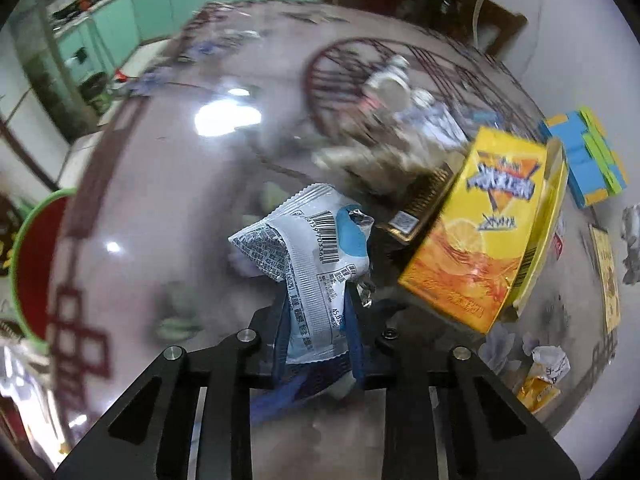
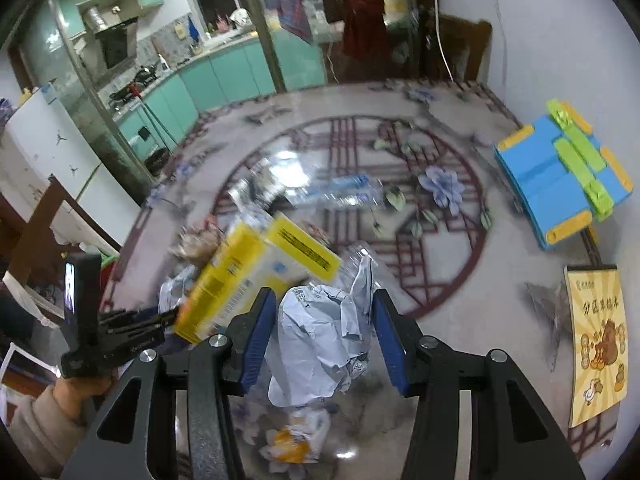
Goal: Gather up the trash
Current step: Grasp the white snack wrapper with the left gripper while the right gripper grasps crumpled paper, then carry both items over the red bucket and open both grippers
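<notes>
My left gripper is shut on a white and blue snack wrapper with a barcode, which sticks up between its blue pads. Just right of it a yellow drink carton lies tilted. In the right wrist view my right gripper is shut on a crumpled white paper, its blue pads pressing both sides. The same carton shows blurred to its upper left. The left gripper, held by a hand in a beige sleeve, points at that carton.
A red bin with a green rim stands at the far left. A clear plastic bottle and several scraps lie on the glossy patterned surface. A blue folded stool and a yellow printed sheet lie right. A small yellow wrapper lies below.
</notes>
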The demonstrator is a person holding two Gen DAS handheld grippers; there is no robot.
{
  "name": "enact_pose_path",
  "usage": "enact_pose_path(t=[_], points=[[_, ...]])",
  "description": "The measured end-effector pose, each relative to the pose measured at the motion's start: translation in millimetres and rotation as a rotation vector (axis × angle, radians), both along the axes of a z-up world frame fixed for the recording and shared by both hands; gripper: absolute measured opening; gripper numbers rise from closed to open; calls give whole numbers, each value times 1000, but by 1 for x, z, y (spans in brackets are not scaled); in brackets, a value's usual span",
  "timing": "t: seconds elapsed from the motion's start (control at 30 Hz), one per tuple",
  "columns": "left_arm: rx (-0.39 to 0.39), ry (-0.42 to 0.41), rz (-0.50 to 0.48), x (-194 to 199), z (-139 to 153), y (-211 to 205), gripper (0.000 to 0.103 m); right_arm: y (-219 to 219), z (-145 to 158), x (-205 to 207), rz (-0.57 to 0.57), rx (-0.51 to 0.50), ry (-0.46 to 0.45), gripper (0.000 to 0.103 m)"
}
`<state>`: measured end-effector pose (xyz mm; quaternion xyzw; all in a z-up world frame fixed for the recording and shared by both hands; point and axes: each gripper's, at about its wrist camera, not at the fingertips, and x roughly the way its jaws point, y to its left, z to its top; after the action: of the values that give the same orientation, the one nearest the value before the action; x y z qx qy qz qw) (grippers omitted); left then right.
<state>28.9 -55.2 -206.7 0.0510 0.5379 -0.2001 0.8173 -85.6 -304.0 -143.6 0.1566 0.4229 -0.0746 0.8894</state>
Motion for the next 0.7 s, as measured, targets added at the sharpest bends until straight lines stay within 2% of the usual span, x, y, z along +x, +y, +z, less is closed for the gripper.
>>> enact_pose_path(t=[0.17,0.4,0.57,0.7], points=[[18,-119,84,-2,47,33,22,27,28,14,31,-12,-70,48],[28,-293,144,8,112,65,22,83,55,44,104,-30,-136,49],[-8,-353,157,20,134,87,22,125,66,64,143,-46,-162,49],[-25,-379,158,29,140,99,22,155,73,77,166,-65,-174,49]])
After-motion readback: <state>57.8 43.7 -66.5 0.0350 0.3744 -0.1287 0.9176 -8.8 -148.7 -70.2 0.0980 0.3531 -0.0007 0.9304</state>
